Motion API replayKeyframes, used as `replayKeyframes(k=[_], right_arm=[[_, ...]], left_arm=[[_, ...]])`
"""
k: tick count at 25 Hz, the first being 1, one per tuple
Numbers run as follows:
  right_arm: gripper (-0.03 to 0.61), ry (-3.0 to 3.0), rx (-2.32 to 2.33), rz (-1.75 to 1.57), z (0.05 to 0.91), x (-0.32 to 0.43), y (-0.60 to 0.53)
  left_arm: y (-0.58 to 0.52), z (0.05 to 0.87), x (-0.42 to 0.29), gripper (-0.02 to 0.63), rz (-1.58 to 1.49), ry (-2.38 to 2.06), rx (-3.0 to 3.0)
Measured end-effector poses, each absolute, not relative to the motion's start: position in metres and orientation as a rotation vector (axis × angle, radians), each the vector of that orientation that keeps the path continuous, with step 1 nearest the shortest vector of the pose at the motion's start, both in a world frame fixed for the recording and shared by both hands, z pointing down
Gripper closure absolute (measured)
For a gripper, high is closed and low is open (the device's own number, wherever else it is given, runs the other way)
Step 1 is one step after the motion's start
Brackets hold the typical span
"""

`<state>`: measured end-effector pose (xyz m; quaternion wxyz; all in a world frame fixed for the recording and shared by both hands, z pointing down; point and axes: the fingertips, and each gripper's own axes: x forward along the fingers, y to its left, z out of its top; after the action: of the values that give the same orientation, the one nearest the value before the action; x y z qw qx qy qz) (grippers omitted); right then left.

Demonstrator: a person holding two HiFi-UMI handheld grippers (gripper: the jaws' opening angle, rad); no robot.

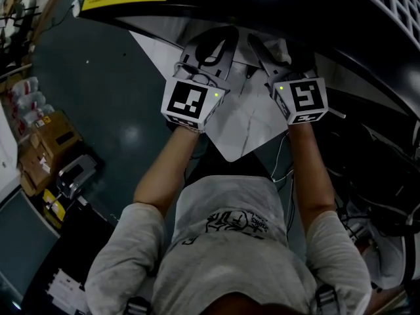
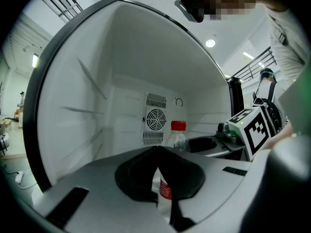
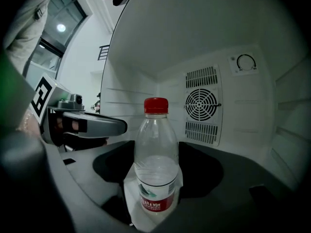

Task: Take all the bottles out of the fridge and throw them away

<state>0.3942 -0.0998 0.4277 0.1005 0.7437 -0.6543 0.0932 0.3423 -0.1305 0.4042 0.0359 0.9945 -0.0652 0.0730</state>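
A clear plastic bottle (image 3: 155, 164) with a red cap and a red label stands upright inside the white fridge (image 3: 233, 42). My right gripper (image 3: 156, 152) has a dark pad against each side of it, shut on the bottle at mid-height. The same bottle (image 2: 178, 132) shows in the left gripper view, just behind the tips of my left gripper (image 2: 157, 152), which is shut with nothing in it. In the head view the left gripper (image 1: 213, 44) and the right gripper (image 1: 266, 51) reach side by side into the fridge; the bottle is hidden there.
A round fan vent (image 3: 201, 103) sits on the fridge's back wall, and shelf rails run along both side walls. The fridge's dark curved top (image 1: 282, 5) arches over the grippers. Cardboard boxes (image 1: 52, 136) lie on the floor at left, cables (image 1: 367, 176) at right.
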Motion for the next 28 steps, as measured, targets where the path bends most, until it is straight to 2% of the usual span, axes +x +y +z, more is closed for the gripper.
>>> replayKeyframes(k=[28], right_arm=[[0.281, -1.975, 2.191, 0.212, 0.360, 0.347, -0.039]], left_arm=[[-0.082, 0.347, 0.302, 0.601, 0.174, -0.132, 3.073]])
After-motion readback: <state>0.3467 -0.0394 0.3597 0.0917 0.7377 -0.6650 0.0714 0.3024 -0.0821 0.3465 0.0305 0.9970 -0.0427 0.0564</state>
